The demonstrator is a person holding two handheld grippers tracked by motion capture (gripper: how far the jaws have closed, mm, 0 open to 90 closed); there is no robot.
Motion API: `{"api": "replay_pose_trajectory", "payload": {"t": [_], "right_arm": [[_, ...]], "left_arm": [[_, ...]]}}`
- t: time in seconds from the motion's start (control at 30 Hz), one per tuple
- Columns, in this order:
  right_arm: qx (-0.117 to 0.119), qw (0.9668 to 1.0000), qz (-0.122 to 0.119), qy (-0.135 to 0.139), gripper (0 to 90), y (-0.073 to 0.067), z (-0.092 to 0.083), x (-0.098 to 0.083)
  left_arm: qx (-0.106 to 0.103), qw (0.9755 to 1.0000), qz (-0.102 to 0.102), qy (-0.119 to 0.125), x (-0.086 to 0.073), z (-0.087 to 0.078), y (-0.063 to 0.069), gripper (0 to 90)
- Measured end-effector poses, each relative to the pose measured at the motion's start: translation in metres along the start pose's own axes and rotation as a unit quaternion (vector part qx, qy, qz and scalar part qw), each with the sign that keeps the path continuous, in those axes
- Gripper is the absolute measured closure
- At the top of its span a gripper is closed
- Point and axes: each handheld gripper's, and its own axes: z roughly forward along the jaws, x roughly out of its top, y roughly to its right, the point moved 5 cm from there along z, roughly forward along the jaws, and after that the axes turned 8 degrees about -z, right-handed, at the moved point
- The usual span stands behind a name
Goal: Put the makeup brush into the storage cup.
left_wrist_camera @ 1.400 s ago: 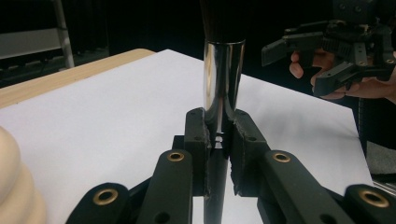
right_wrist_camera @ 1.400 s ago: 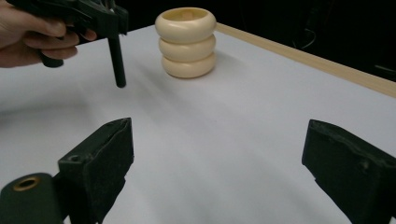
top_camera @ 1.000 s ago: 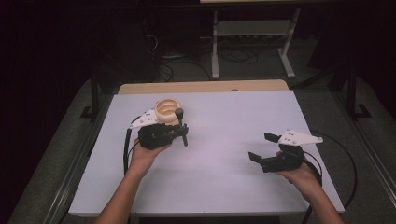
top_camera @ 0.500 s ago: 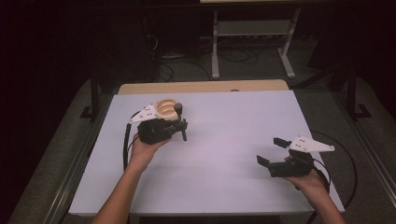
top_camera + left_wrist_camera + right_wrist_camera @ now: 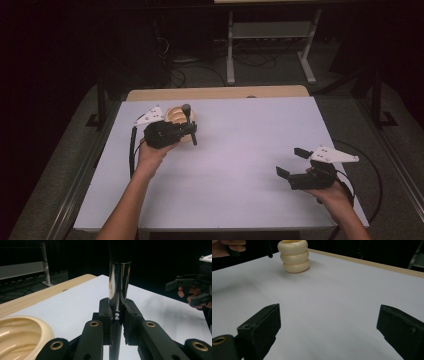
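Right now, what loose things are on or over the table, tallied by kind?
Cream ribbed holder: 1
Brush with dark bristles and a shiny metal ferrule, clamped upright in the left gripper: 1
Total: 2

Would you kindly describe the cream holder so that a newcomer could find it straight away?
Start at the white table and go to its far left corner, by the wooden strip. There, beside the left claw, stands the cream holder: a ribbed cup like three stacked rings, the only pale rounded thing there.
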Motion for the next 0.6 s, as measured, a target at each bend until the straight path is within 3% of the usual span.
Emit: {"api": "replay_pose_trajectory", "payload": {"t": [0.6], "right_arm": [[0.0, 1.0, 0.002, 0.002, 4.8, 0.001, 0.0, 0.0]], "left_arm": [[0.02, 0.9998, 0.002, 0.0, 0.019, -0.001, -0.018, 78.8]]}}
